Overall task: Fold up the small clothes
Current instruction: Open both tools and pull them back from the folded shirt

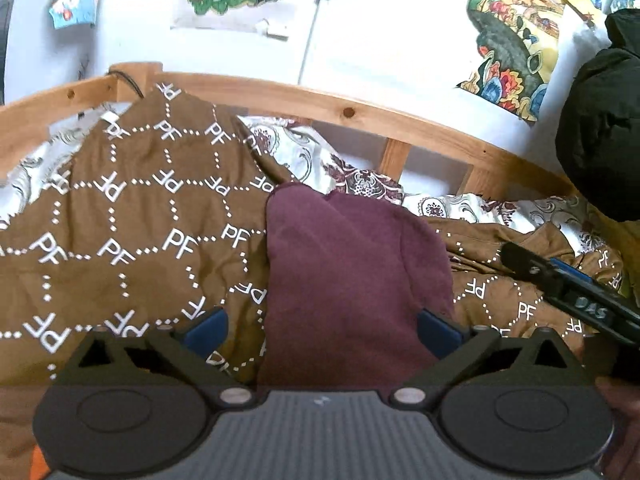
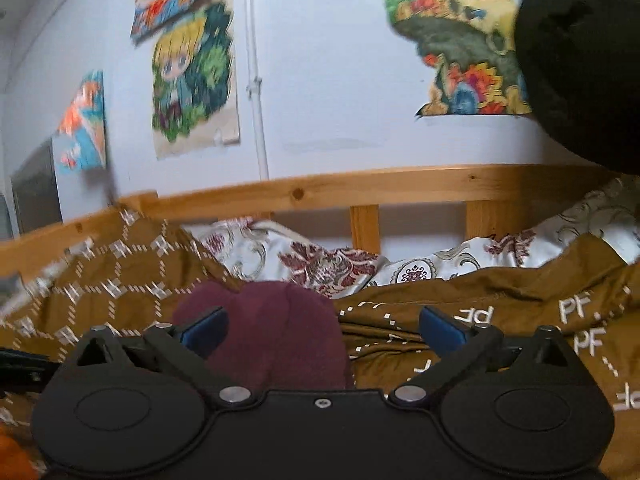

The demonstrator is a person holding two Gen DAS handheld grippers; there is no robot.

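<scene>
Left gripper (image 1: 322,330) at bottom centre, blue-padded jaws spread wide, gripping nothing. Folded maroon knit garment (image 1: 352,280) mid-frame on brown "PF" patterned bedcover (image 1: 120,216). Right gripper (image 2: 323,330) likewise wide open, empty; wooden bed rail (image 2: 360,188) across upper middle.

A small maroon garment of soft, fleecy knit fabric (image 1: 352,264) is seen lying folded on a brown bedspread printed with white dotted diamonds and "PF" letters (image 1: 120,224). Its far edge is rounded, with a shallow crease down the middle. In the right wrist view it (image 2: 272,336) appears as a low, rounded mound.
</scene>
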